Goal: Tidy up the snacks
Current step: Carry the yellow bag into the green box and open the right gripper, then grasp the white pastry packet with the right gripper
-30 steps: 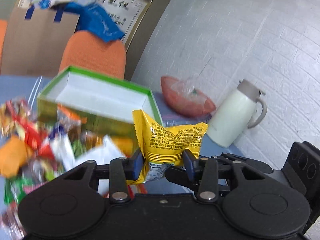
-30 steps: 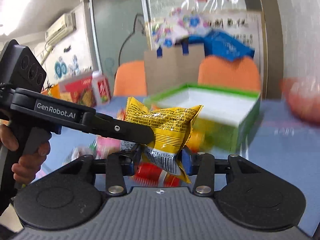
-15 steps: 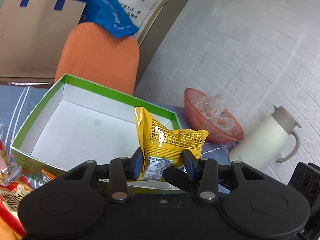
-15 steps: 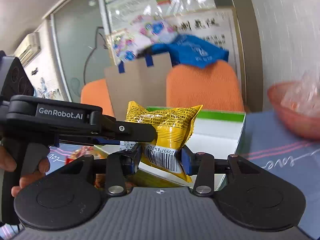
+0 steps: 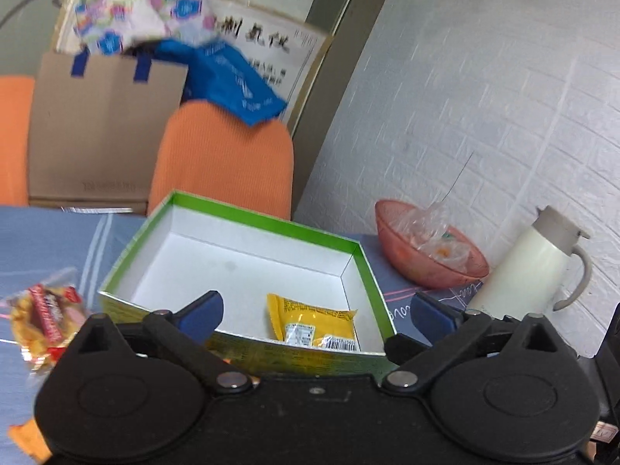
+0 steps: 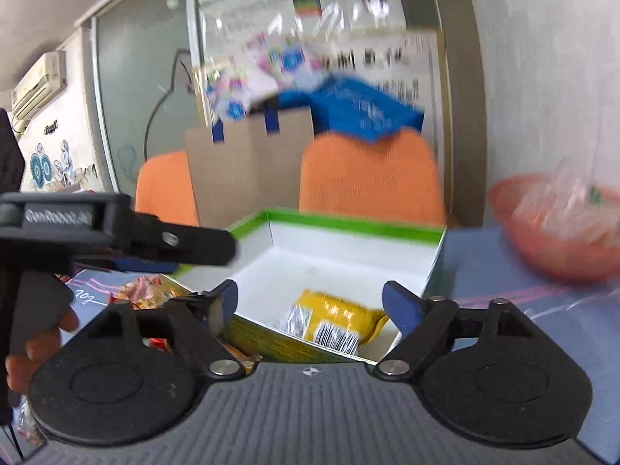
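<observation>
Both the left tongs (image 5: 316, 312) and right tongs (image 6: 310, 302) are opening, nothing between them, above the yellow snack packet (image 5: 312, 327) lying in the green box (image 5: 267, 226) near its right wall.

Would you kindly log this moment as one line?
left gripper: opening, empty | right gripper: opening, empty | yellow snack packet: lying in green box

A white jug (image 5: 534, 267) stands beside a pink bowl (image 5: 426, 259); orange chairs (image 5: 224, 162) behind.
</observation>
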Demonstrator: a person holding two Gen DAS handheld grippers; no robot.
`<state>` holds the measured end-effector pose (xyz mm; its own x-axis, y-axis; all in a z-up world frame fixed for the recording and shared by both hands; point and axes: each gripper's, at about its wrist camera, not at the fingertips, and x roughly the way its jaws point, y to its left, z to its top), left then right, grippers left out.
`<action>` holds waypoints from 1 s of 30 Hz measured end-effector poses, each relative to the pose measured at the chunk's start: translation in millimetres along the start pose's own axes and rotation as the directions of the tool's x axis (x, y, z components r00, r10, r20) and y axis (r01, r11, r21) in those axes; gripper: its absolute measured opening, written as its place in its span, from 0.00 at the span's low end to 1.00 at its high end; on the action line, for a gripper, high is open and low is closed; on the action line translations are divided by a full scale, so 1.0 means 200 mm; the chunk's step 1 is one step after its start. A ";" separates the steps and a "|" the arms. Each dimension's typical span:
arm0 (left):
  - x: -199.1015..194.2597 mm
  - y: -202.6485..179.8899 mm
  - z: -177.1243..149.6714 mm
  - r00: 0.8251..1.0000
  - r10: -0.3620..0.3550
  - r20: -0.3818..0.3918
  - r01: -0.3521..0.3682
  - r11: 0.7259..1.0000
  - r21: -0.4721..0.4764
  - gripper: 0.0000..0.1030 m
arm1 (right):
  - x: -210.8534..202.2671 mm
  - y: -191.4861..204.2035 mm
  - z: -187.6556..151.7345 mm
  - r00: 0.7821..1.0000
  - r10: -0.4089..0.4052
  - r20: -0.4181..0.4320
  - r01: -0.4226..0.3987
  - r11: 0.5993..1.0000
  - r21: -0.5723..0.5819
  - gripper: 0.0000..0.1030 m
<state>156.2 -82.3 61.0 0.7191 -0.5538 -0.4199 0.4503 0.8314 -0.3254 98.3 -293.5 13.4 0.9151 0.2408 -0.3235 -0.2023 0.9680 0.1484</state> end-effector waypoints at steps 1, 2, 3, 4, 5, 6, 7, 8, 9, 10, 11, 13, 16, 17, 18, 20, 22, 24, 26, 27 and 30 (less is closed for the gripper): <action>-0.06 -0.01 -0.02 1.000 0.013 0.011 -0.013 1.000 0.015 1.00 | -0.04 0.01 0.00 1.000 0.005 0.014 -0.005 1.000 -0.013 1.00; -0.12 -0.01 -0.04 0.999 0.037 0.013 -0.037 0.999 0.020 1.00 | -0.09 0.03 -0.01 1.000 0.016 0.022 -0.015 1.000 -0.022 1.00; -0.18 -0.02 -0.06 0.997 0.072 0.017 -0.072 0.997 0.016 1.00 | -0.12 0.04 -0.02 0.999 0.033 0.025 -0.032 0.999 -0.024 1.00; -0.24 -0.02 -0.10 0.996 0.090 0.029 -0.090 0.996 0.007 1.00 | -0.16 0.06 -0.04 0.998 0.060 0.023 -0.060 0.998 -0.020 1.00; -0.29 0.00 -0.14 0.994 0.098 0.042 -0.098 0.995 -0.006 1.00 | -0.19 0.07 -0.06 0.995 0.097 0.013 -0.097 0.995 -0.006 1.00; -0.33 0.01 -0.18 0.994 0.097 0.051 -0.096 0.995 -0.020 1.00 | -0.21 0.08 -0.08 0.990 0.144 0.001 -0.144 0.989 0.012 1.00; -0.37 0.03 -0.22 0.995 0.090 0.047 -0.088 0.995 -0.037 1.00 | -0.21 0.09 -0.10 0.981 0.194 -0.014 -0.193 0.981 0.030 1.00; -0.40 0.05 -0.26 0.996 0.082 0.036 -0.080 0.995 -0.054 1.00 | -0.22 0.10 -0.13 0.972 0.234 -0.030 -0.233 0.971 0.045 1.00; -0.42 0.07 -0.30 0.997 0.071 0.026 -0.069 0.995 -0.076 1.00 | -0.21 0.12 -0.15 0.964 0.260 -0.050 -0.258 0.965 0.048 1.00; -0.44 0.09 -0.33 0.998 0.064 0.020 -0.062 0.993 -0.100 1.00 | -0.20 0.14 -0.18 0.960 0.272 -0.072 -0.270 0.962 0.041 1.00; -0.45 0.11 -0.36 0.998 0.063 0.013 -0.061 0.991 -0.121 1.00 | -0.18 0.16 -0.20 0.957 0.275 -0.090 -0.275 0.961 0.023 1.00; -0.50 0.16 -0.40 0.997 0.072 -0.001 -0.072 0.985 -0.159 1.00 | -0.13 0.21 -0.23 0.955 0.264 -0.133 -0.268 0.963 -0.013 1.00; -0.56 0.21 -0.45 0.997 0.077 -0.010 -0.078 0.978 -0.196 1.00 | -0.07 0.25 -0.25 0.951 0.265 -0.162 -0.278 0.958 -0.069 1.00; -0.58 0.22 -0.47 0.997 0.071 -0.012 -0.072 0.977 -0.199 1.00 | -0.04 0.26 -0.25 0.952 0.254 -0.169 -0.272 0.958 -0.090 1.00; -0.60 0.22 -0.48 0.998 0.059 -0.013 -0.060 0.978 -0.199 1.00 | -0.01 0.27 -0.25 0.953 0.249 -0.175 -0.270 0.956 -0.111 1.00; -0.61 0.21 -0.48 1.000 0.022 -0.014 -0.025 0.981 -0.193 1.00 | 0.05 0.28 -0.25 0.950 0.249 -0.190 -0.276 0.952 -0.131 1.00; -0.59 0.19 -0.50 0.998 -0.054 -0.037 0.046 0.981 -0.188 1.00 | 0.11 0.28 -0.27 0.940 0.259 -0.224 -0.291 0.949 -0.123 1.00; -0.52 0.16 -0.52 0.985 -0.151 -0.082 0.132 0.971 -0.199 0.88 | 0.13 0.28 -0.31 0.914 0.300 -0.275 -0.334 0.939 -0.085 0.97; -0.44 0.14 -0.54 0.979 -0.177 -0.105 0.152 0.965 -0.215 0.87 | 0.06 0.30 -0.34 0.913 0.306 -0.270 -0.347 0.930 -0.119 0.78; -0.40 0.14 -0.54 0.981 -0.164 -0.107 0.138 0.966 -0.220 0.87 | 0.01 0.31 -0.35 0.915 0.297 -0.274 -0.343 0.929 -0.141 0.69; -0.28 0.17 -0.54 0.990 -0.112 -0.088 0.086 0.961 -0.264 0.90 | -0.08 0.31 -0.38 0.919 0.282 -0.277 -0.333 0.929 -0.160 0.65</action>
<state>73.8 -28.3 -16.8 0.6149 -0.6454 -0.4533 0.3543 0.7395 -0.5724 44.6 -232.8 -42.5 0.6869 0.5136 -0.5142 -0.5487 0.8304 0.0963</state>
